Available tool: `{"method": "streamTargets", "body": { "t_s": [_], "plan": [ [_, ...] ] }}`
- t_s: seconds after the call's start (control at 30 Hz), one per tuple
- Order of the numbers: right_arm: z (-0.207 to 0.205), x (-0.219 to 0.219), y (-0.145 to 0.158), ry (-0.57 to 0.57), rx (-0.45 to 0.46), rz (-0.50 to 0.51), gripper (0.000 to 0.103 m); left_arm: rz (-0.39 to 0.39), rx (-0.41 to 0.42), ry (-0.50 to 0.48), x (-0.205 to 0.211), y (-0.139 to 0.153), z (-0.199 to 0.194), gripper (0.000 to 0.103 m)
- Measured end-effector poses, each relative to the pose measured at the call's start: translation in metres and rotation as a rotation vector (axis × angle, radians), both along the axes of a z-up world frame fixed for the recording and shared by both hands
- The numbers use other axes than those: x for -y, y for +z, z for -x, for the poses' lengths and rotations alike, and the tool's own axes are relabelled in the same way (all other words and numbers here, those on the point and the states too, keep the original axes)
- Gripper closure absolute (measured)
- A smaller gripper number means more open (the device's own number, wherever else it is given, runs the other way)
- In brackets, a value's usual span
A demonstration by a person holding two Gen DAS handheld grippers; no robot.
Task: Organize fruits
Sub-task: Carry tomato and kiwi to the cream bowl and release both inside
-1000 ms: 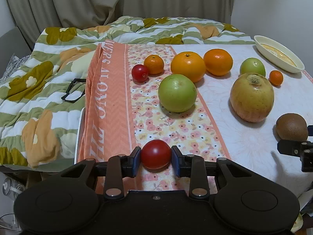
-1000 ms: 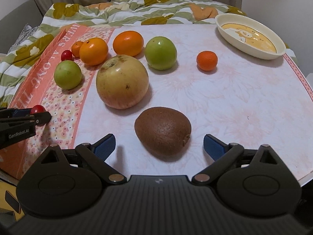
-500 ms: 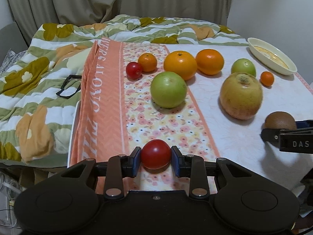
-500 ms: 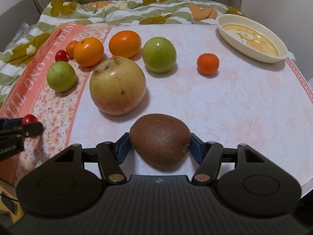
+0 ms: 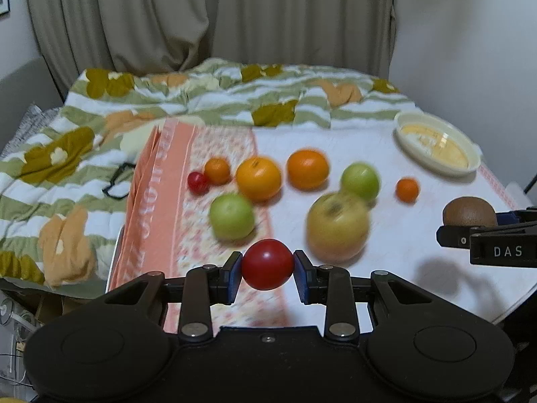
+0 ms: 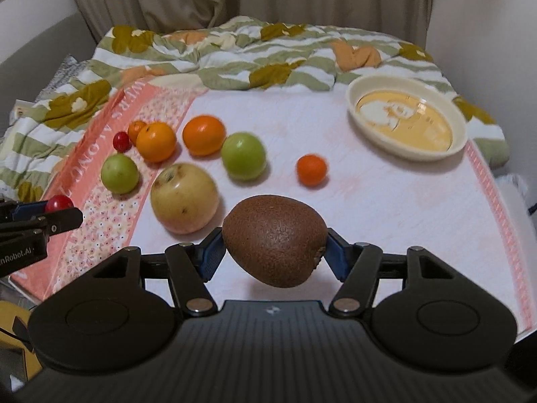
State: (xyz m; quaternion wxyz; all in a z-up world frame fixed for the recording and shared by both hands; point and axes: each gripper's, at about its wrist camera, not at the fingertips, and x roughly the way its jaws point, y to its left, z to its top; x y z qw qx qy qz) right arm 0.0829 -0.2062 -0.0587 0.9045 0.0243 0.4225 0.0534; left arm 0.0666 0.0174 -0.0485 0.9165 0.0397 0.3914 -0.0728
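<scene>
step: carrying, both fruits lifted | left gripper (image 5: 267,267) clenched on cherry tomato (image 5: 267,264) over tabletop's near edge | right gripper (image 6: 274,255) grasping kiwi (image 6: 274,240) | next: probably carry to far-right-corner dish (image 6: 458,136)

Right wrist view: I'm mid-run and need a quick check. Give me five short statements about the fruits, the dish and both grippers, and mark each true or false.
1. The right gripper is clamped on a kiwi. True.
2. The left gripper is empty. False: it holds a red tomato between its pads.
3. The cream dish already has fruit in it. False: it holds no fruit.
4. A small orange sits alone on the white part of the cloth, between the green apple and the dish. True.
5. The kiwi rests on the cloth. False: it is lifted clear of it, held in the gripper.
</scene>
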Motion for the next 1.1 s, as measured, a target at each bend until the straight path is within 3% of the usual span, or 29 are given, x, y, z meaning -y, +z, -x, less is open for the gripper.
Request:
{"method": "streamTargets", "body": {
  "t_s": [0.23,0.63,0.87,1.1],
  "plan": [
    [-0.010,0.068,0.034,0.066,0.040,-0.003,0.025,0.036,0.063,0.067,0.061,0.037,-0.002,0.067],
    [-0.061,0.182,0.066,0.149,0.090,0.020,0.025,0.127,0.121,0.114,0.164,0.062,-0.048,0.067],
    [-0.111,0.231,0.064,0.099,0.085,-0.017,0.025,0.110,0.122,0.051,0.212,0.065,-0.099,0.067],
    [-0.160,0.262,0.055,0.053,0.065,-0.032,0.025,0.076,0.084,-0.026,0.248,0.043,-0.161,0.067]
  ]
}}
